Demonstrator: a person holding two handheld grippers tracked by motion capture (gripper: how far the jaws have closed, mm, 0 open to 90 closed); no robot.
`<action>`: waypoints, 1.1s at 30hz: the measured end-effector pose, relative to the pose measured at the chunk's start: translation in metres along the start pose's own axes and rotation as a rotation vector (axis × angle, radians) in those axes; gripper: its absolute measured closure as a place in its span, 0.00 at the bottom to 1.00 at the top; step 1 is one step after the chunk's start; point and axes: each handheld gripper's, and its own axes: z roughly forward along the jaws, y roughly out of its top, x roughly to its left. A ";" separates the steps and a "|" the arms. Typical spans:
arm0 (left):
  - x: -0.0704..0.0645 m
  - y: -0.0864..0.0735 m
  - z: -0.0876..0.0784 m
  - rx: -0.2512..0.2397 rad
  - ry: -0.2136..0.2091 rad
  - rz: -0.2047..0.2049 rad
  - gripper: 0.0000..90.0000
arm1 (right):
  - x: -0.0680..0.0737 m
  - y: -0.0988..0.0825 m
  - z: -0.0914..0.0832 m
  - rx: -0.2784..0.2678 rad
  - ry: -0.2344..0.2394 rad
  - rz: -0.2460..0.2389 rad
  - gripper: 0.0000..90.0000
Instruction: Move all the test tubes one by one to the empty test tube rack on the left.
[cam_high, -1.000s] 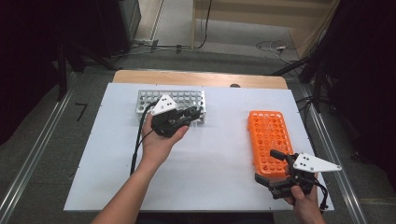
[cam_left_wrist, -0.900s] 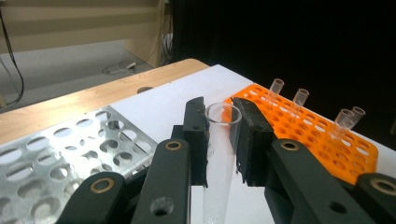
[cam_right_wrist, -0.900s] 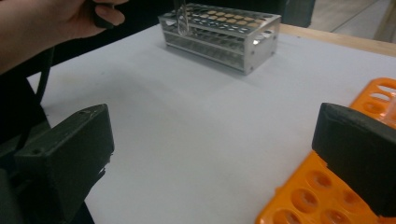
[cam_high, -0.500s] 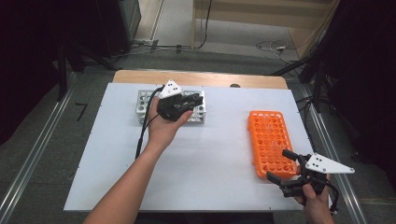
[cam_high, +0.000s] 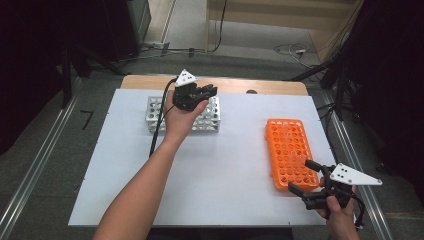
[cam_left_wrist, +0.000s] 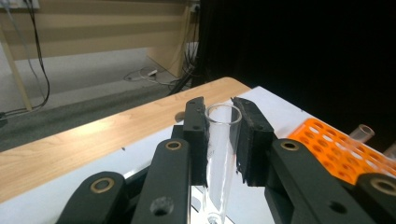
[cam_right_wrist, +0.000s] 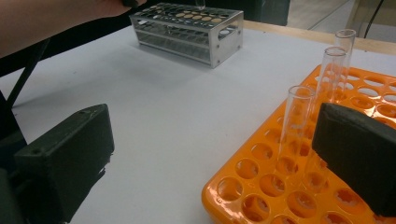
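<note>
The left gripper (cam_left_wrist: 223, 140) pinches a glass tube (cam_left_wrist: 221, 154) above the metal rack (cam_high: 183, 114); keep it upright, lower slowly; the right gripper (cam_high: 306, 180) waits spread beside the orange rack (cam_high: 290, 150).

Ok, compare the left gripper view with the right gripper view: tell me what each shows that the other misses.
Left gripper view alone: a glass tube clamped between the left gripper pads. Right gripper view alone: the metal rack, three tubes standing in orange rack holes, and the right gripper wide open. Both share: the orange rack and the white table.
</note>
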 end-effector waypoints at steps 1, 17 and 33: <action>0.002 0.002 0.003 0.000 0.005 0.001 0.85 | 0.000 0.000 0.000 0.001 -0.002 0.003 0.00; 0.023 0.003 0.048 0.015 0.114 -0.007 0.85 | -0.002 -0.001 0.000 -0.002 0.001 0.010 0.00; 0.023 -0.010 0.065 0.099 0.163 0.021 0.84 | -0.003 -0.002 0.002 0.000 0.014 0.015 0.00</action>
